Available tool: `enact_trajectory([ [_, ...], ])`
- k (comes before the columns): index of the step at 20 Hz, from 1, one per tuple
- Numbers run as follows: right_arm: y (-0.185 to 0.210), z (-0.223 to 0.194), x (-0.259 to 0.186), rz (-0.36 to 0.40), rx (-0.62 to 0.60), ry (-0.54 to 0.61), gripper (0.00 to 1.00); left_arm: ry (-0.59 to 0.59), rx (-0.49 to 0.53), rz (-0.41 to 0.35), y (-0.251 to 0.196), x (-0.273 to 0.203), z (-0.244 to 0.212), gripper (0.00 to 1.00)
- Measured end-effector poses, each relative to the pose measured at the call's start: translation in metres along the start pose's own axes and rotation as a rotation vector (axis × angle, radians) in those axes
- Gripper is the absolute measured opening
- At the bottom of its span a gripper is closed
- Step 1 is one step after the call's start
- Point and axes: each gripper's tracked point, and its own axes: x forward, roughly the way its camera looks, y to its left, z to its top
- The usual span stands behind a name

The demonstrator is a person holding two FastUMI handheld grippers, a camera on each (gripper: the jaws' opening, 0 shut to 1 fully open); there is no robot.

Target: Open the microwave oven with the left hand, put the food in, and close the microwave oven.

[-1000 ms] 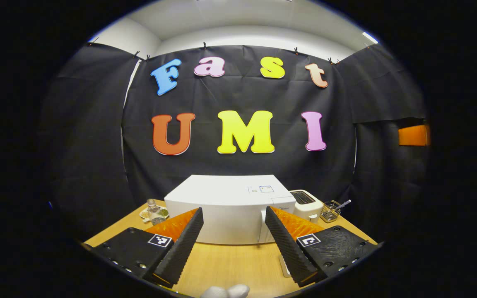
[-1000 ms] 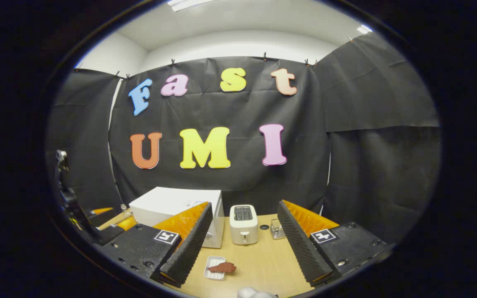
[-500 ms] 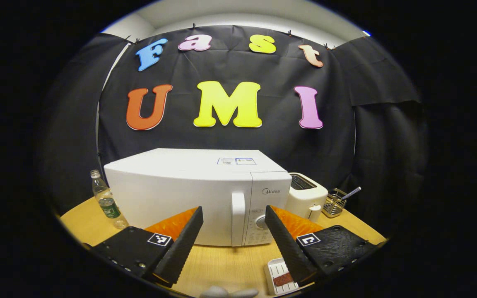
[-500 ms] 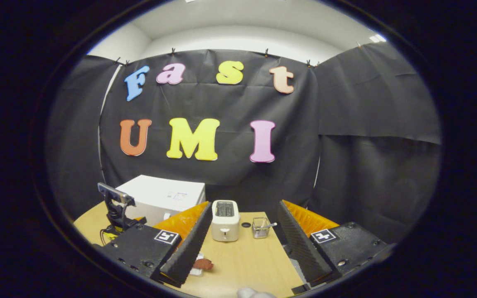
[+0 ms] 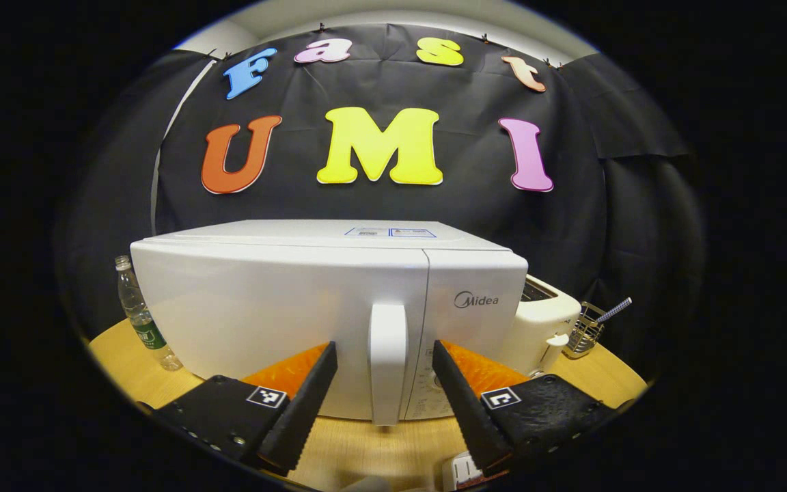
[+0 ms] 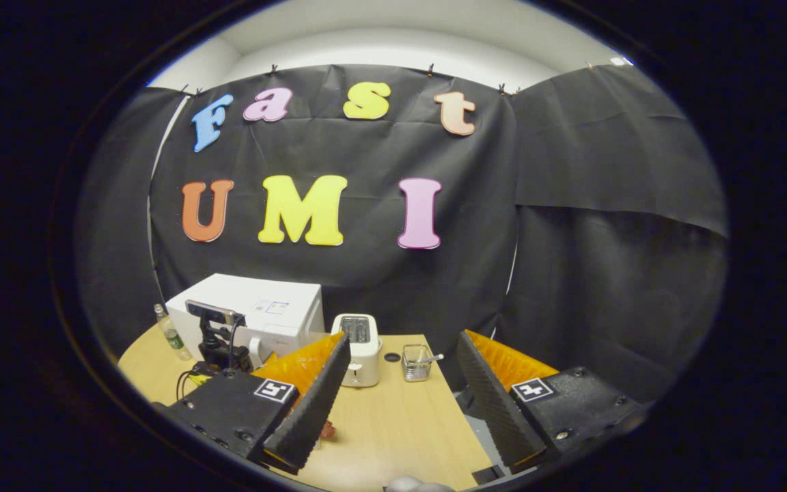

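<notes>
The left tool (image 5: pixel 380 389) hangs released with its fingers straddling the handle (image 5: pixel 388 362) of the closed microwave (image 5: pixel 284 301) on the tabletop (image 5: pixel 366 451), so clenching off-centre could slip off.

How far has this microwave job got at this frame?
Nothing looks finished: the microwave door is shut. In hand: the left gripper is open, its fingers either side of the door handle, not yet clamped on it. The right gripper is open over the table, holding nothing. Left: pull the door open, put the food inside, close the door.
</notes>
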Motion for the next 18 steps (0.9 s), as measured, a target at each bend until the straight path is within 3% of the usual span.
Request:
enact_trajectory([
  [1, 0.000, 0.000, 0.000, -0.003, 0.003, 0.001, 1.00, 0.001, -0.007, 0.000, 0.001, 0.001, -0.001, 0.67],
  [2, -0.001, -0.002, 0.002, -0.003, 0.001, 0.002, 1.00, -0.002, 0.003, 0.010, 0.006, -0.001, 0.001, 0.68],
  [3, -0.001, -0.003, 0.002, -0.004, -0.002, 0.004, 1.00, 0.015, -0.014, -0.028, -0.002, 0.006, -0.007, 0.59],
  [4, 0.001, -0.004, 0.003, -0.001, 0.001, 0.007, 1.00, 0.026, -0.029, -0.040, -0.008, -0.003, -0.009, 0.29],
  [7, 0.004, -0.006, 0.002, 0.006, -0.003, 0.009, 1.00, 0.031, 0.005, -0.029, -0.001, 0.000, -0.009, 0.23],
  [8, 0.004, -0.008, 0.002, 0.007, -0.011, 0.012, 1.00, 0.032, 0.015, -0.028, -0.001, -0.001, -0.010, 0.17],
  [9, 0.004, -0.009, 0.001, 0.008, -0.014, 0.015, 1.00, 0.029, 0.026, -0.033, -0.003, 0.000, -0.010, 0.03],
  [10, 0.004, -0.009, 0.000, 0.010, -0.012, 0.017, 1.00, 0.030, 0.035, -0.040, -0.002, -0.001, -0.011, 0.12],
  [11, 0.003, -0.008, -0.001, 0.009, -0.010, 0.016, 1.00, 0.034, 0.036, -0.045, -0.001, 0.000, -0.010, 0.07],
  [18, 0.006, -0.008, -0.008, 0.024, -0.018, 0.008, 1.00, 0.076, 0.053, -0.101, -0.002, -0.009, -0.014, 0.07],
])
